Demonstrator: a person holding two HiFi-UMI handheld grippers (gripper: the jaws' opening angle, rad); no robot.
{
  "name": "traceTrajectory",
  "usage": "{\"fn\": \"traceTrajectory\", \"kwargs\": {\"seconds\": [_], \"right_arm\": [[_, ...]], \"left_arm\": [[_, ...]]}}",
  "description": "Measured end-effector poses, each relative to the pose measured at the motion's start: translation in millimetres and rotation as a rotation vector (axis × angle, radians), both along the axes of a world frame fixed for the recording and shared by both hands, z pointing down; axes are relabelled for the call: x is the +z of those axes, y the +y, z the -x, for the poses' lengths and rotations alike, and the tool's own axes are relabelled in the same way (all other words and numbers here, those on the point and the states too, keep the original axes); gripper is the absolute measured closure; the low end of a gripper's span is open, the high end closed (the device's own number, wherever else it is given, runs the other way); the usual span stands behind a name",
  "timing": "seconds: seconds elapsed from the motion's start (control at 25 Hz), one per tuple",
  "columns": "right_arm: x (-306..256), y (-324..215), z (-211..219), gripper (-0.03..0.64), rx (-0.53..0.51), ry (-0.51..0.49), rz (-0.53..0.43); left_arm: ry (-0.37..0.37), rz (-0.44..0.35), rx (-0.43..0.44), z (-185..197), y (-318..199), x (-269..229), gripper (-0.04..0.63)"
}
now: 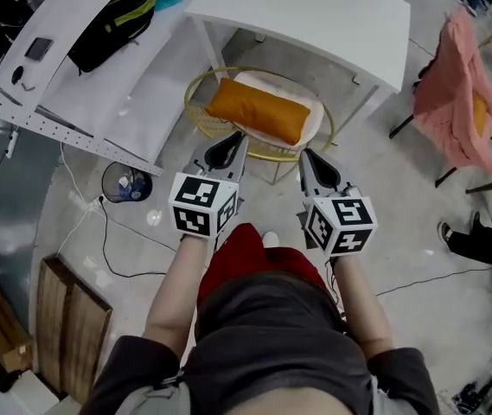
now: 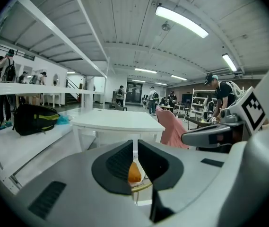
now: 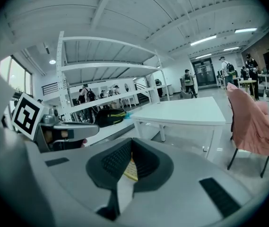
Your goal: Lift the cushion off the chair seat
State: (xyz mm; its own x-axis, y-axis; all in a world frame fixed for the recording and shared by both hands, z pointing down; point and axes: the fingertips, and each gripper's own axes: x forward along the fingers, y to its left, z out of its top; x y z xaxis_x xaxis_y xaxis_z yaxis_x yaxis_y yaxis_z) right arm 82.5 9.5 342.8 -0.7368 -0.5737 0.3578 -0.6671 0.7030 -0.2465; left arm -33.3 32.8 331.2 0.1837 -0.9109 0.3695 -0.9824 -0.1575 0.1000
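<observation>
Seen from above, a person's two forearms reach forward, each holding a grey two-jaw tool topped with a cube of black-and-white square markers. The left tool (image 1: 231, 138) and the right tool (image 1: 309, 156) point at a round chair of gold wire (image 1: 190, 93) just ahead.

An oblong orange fabric cushion (image 1: 258, 111) lies across the chair's white seat pad (image 1: 311, 104). The left tool's tip overlaps the near rim of the chair just below the cushion. Whether it touches anything cannot be told. The right tool's tip sits just short of the rim. The chair's legs are mostly hidden beneath the seat.

In the left gripper view, the left tool (image 2: 135, 148) has its jaws pressed almost together and pinches nothing. Only a sliver of the cushion (image 2: 134, 173) shows through the narrow slit, farther off. In the right gripper view, the right tool (image 3: 131, 148) likewise has its jaws closed on nothing. A scrap of yellow wire mesh shows in the gap, and the cushion is not visible there.

Behind the chair stands a white square-topped table (image 1: 315, 11). At left, a black backpack with yellow-green trim (image 1: 111, 28) lies on a long white counter (image 1: 142, 102). At right, a pink cloth (image 1: 457, 93) is draped over another chair, which it largely hides. A dark shoe and trouser leg are cut off by the right edge.
</observation>
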Motion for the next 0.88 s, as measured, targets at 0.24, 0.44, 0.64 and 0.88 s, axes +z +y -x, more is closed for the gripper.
{"fn": "traceTrajectory", "kwargs": {"seconds": [0.24, 0.44, 0.64, 0.88], "right_arm": [[4, -20, 10, 0.598, 0.006, 0.017, 0.004], [12, -45, 23, 0.598, 0.031, 0.035, 0.014], [22, -77, 43, 0.598, 0.056, 0.060, 0.039], [46, -119, 69, 0.598, 0.103, 0.088, 0.105]], "left_arm": [[-0.011, 0.028, 0.014, 12, -22, 5, 0.545], [-0.023, 0.075, 0.068, 24, -48, 23, 0.504], [-0.058, 0.141, 0.140, 42, -85, 47, 0.448], [-0.076, 0.229, 0.258, 59, -135, 76, 0.377]]}}
